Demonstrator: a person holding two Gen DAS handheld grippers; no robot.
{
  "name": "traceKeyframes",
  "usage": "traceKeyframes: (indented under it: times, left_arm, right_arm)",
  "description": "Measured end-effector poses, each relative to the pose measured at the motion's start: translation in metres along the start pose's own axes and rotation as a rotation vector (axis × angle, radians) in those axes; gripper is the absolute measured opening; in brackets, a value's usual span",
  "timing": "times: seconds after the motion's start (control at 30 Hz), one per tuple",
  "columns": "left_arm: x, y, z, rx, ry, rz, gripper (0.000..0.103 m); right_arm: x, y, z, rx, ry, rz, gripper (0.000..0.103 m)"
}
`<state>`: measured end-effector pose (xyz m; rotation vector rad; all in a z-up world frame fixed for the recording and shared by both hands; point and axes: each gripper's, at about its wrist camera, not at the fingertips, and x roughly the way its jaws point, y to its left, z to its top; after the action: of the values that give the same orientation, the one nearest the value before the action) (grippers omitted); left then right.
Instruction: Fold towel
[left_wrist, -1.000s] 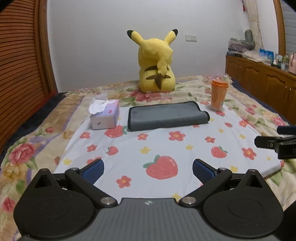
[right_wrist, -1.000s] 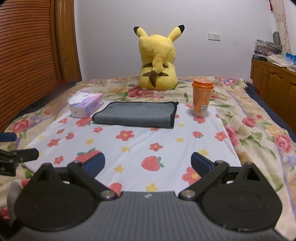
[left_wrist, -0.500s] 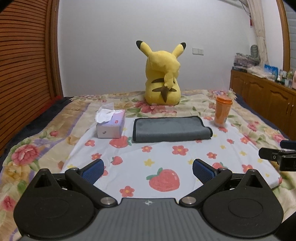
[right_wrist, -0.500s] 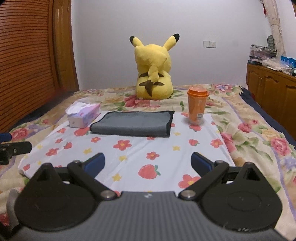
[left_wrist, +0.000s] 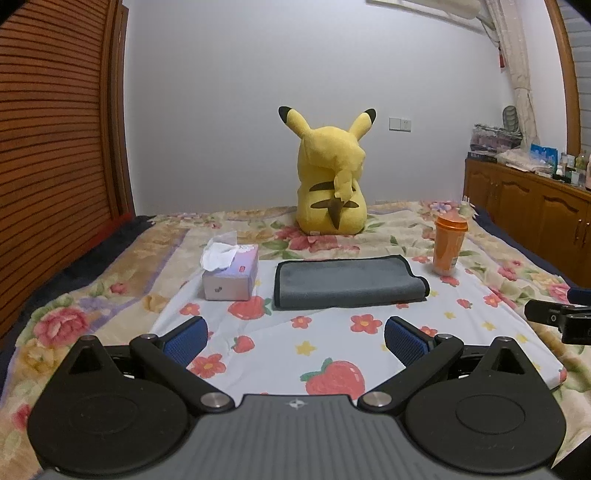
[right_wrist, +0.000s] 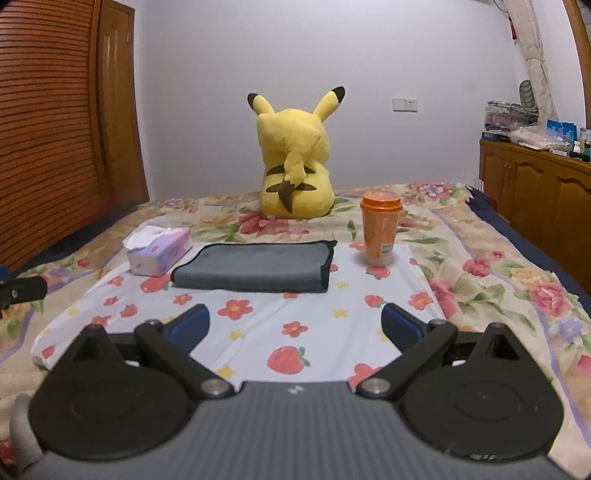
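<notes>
Towel (left_wrist: 347, 282) lies folded, far layers hidden; left hand-held gripper (left_wrist: 295, 338) and right hand-held gripper (right_wrist: 295, 325) gape wide, empty.

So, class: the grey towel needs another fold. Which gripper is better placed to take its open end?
Probably the right gripper: the towel has its loose, black-edged end toward the orange cup, on that side. Both grippers are open and short of it.
</notes>
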<state>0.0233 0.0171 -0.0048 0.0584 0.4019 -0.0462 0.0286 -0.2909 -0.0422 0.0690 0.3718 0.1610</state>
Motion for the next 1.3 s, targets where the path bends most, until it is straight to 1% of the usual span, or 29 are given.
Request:
traceKeyframes:
  times: [0.27,0.37,0.43,0.5,1.3]
  left_arm:
    - [-0.005,-0.002,0.000,0.015,-0.024,0.013,0.103]
    - [-0.007,-0.002,0.000,0.021,-0.031,0.017,0.103]
    - [-0.007,-0.004,-0.001,0.025,-0.032,0.020,0.103]
    - [-0.007,-0.004,-0.001,0.028,-0.032,0.022,0.103]
    - [-0.005,-0.002,-0.002,0.030,-0.032,0.026,0.103]
  right_arm:
    - [-0.006,-0.003,0.002,0.009,-0.048,-0.005,0.099]
    - [-0.009,-0.003,0.002,0.010,-0.073,-0.018,0.100]
    - [-0.011,-0.004,0.002,0.010,-0.087,-0.025,0.103]
    - [-0.012,-0.005,0.002,0.011,-0.094,-0.030,0.103]
    - [-0.010,-0.005,0.000,0.019,-0.087,-0.041,0.103]
